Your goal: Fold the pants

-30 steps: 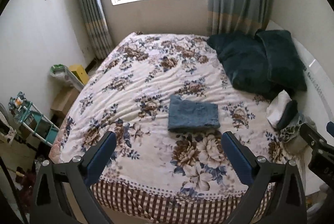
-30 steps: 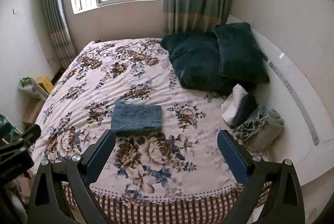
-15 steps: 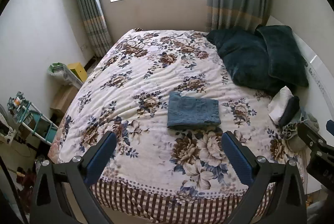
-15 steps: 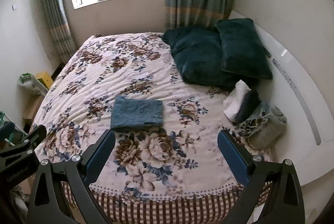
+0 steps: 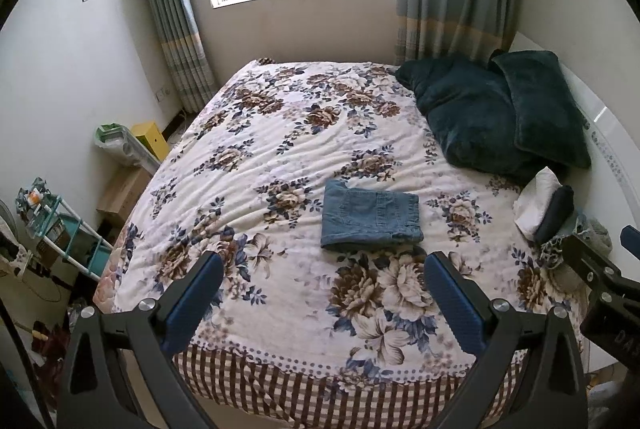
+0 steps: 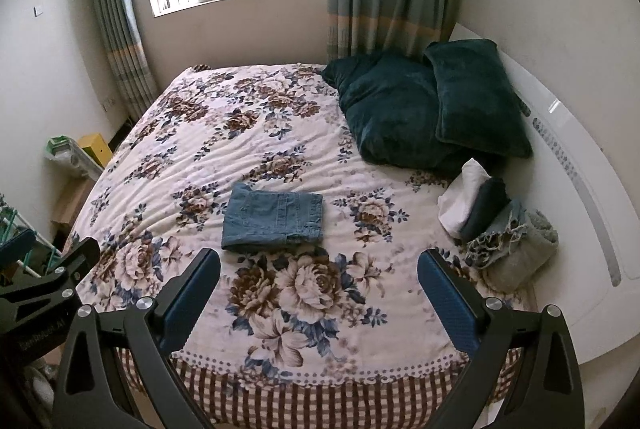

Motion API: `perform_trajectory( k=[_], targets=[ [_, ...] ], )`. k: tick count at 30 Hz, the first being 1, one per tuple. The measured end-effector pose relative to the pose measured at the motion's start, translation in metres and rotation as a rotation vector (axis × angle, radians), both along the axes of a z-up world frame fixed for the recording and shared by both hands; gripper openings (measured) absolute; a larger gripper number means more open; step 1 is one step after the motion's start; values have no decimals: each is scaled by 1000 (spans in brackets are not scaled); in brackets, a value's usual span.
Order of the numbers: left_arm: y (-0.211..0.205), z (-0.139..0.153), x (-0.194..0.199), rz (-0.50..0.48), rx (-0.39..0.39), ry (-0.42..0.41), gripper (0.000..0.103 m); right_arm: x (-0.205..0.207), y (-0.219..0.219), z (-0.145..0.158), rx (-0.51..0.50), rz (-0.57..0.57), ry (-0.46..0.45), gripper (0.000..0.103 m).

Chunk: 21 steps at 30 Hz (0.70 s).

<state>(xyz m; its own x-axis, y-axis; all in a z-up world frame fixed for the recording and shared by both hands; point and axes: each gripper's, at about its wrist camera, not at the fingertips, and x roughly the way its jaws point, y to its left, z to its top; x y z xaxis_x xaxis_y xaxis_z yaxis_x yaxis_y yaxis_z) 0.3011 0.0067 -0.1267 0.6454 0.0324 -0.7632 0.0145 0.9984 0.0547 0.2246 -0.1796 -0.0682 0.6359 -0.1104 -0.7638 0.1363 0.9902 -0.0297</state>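
The folded blue denim pants are seen smaller and farther than half a second ago, so both grippers have been drawn back from the bed; the folding is judged finished. The pants lie as a flat, neat rectangle in the near middle of the floral quilted bedspread, with a stitched seam on top and the thick folded edge at the near side. The left gripper and the right gripper are held wide open and empty. Dark green pillows lie far right.
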Motion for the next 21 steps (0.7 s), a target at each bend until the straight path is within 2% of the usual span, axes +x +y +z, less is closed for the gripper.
perform_trajectory(
  k=[21],
  targets=[
    [-2, 11, 4, -10, 8, -15, 103, -1, 4, 1, 14, 26, 3, 101]
  ],
)
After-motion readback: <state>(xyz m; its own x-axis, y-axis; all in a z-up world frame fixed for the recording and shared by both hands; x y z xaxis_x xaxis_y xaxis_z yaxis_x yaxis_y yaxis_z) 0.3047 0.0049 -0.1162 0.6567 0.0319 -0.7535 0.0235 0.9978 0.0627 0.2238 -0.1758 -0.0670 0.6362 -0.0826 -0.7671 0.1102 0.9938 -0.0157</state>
